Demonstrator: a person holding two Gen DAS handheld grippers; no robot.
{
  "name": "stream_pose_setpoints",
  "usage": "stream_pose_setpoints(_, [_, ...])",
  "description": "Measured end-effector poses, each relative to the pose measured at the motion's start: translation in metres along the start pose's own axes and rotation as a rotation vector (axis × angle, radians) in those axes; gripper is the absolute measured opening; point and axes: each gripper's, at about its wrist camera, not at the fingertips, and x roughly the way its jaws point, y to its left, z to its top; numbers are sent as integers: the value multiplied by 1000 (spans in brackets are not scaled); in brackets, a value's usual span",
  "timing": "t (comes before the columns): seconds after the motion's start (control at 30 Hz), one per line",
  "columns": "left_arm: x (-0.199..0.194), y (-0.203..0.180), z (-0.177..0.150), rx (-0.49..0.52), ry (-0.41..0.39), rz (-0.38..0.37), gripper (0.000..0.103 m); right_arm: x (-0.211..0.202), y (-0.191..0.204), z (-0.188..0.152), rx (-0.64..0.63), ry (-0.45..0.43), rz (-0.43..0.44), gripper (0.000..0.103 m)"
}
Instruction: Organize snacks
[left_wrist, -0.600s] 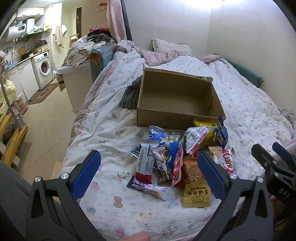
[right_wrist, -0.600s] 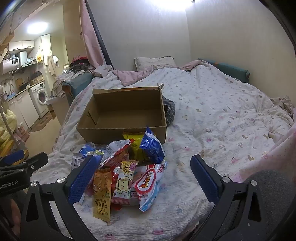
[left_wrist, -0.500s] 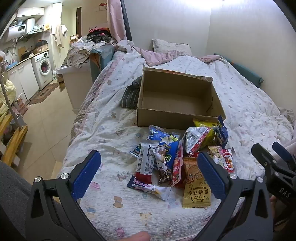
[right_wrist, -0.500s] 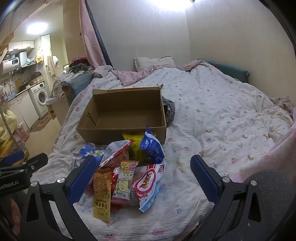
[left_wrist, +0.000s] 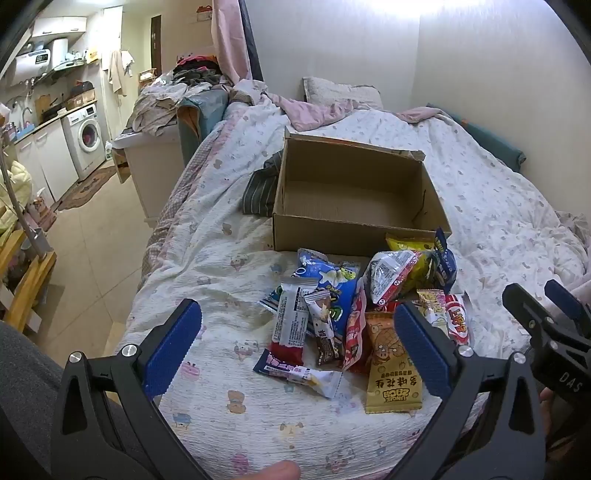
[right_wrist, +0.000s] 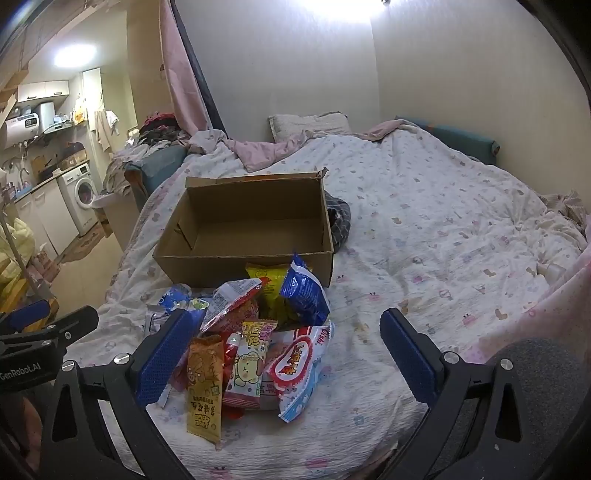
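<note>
On the bed (left_wrist: 229, 258), snack packets (left_wrist: 354, 317) lie heaped beside an empty cardboard box (left_wrist: 354, 192); left gripper (left_wrist: 295, 347) and right gripper (right_wrist: 284, 350) hover, jaws wide apart.

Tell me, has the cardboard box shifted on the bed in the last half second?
No. The cardboard box sits in the same spot beside the striped cloth, snacks piled before it unchanged.

Bed (left_wrist: 229, 236) with a patterned white quilt fills the room, pillow (left_wrist: 341, 88) at the plain pale wall (right_wrist: 288, 70). Pink curtain (left_wrist: 227, 40) hangs beside it. Tiled floor (left_wrist: 92, 229) leads to a washing machine (left_wrist: 86, 136) under white cabinets
</note>
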Motion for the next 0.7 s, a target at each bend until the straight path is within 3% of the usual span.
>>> stream_pose_setpoints(0.7, [0, 0, 0, 1, 0, 1, 103, -1, 0, 0, 1, -2, -2, 103])
